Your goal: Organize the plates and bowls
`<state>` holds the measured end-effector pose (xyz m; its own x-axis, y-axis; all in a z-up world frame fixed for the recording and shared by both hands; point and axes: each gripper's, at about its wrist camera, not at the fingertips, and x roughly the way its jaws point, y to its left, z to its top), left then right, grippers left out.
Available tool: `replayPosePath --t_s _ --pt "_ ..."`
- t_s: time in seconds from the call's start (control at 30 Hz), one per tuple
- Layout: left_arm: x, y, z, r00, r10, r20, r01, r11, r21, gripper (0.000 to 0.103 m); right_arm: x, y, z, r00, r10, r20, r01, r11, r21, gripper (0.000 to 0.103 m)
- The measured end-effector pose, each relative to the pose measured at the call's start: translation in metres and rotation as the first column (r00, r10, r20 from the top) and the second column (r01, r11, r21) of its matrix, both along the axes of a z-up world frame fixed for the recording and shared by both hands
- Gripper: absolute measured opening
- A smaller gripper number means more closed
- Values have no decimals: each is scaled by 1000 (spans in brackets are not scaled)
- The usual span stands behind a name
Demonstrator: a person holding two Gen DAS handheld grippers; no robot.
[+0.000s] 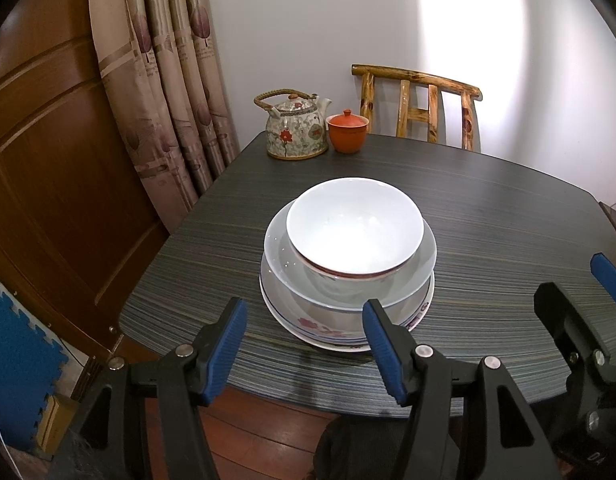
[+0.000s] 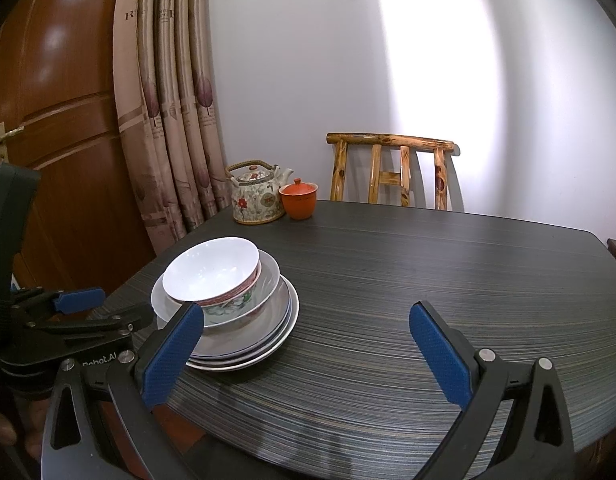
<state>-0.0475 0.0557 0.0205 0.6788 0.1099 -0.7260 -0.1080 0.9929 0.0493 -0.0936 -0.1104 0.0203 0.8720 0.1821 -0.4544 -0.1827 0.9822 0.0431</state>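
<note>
Two bowls (image 1: 354,228) are being carried by three stacked plates (image 1: 332,330) on the tabletop (image 1: 488,240), just beyond the wide, empty left claw (image 1: 304,344); the right claw (image 2: 308,356), also wide and empty, is being held to their right.

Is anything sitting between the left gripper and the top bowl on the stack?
Nothing visible. The left gripper is open just short of the stack, and only bare table lies before the white bowl. The teapot and lidded cup stand at the far edge.

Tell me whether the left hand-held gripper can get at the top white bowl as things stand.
Probably yes: the left hand-held gripper is open and empty, facing the top white bowl, with only bare table around the stack.
</note>
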Motion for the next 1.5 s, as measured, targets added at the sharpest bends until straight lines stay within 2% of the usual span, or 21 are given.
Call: replayPosePath --t_s 1.5 --pt "7 7 -5 1000 -12 -24 11 1000 -20 61 0 -3 -4 1000 9 -3 -9 1000 -10 102"
